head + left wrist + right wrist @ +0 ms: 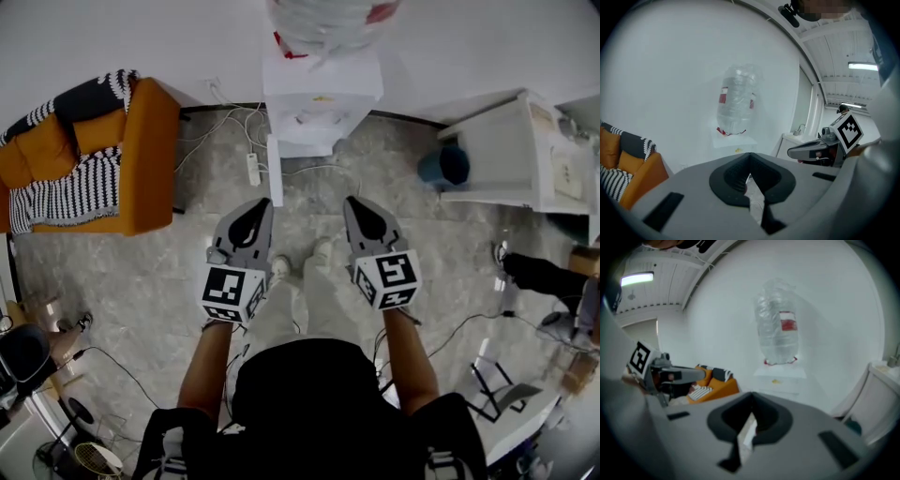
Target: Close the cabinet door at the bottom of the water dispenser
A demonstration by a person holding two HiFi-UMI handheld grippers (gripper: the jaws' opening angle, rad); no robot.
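The white water dispenser (322, 98) stands against the far wall with a clear bottle (328, 23) on top. Its bottom cabinet door (275, 171) is swung out toward me, edge-on, at the dispenser's left side. My left gripper (260, 206) is shut and empty, its tip just in front of the door's lower end. My right gripper (356, 203) is also shut and empty, a little to the door's right. The left gripper view shows the bottle (737, 101) above my closed jaws, and the right gripper view shows the dispenser top (780, 376) ahead; the door is hidden in both.
An orange sofa (122, 159) with a striped blanket sits at the left. A power strip (252, 169) and cables lie on the floor beside the door. A white cabinet (506, 150) and a blue bin (443, 167) stand at the right. The person's feet (300, 264) are below the grippers.
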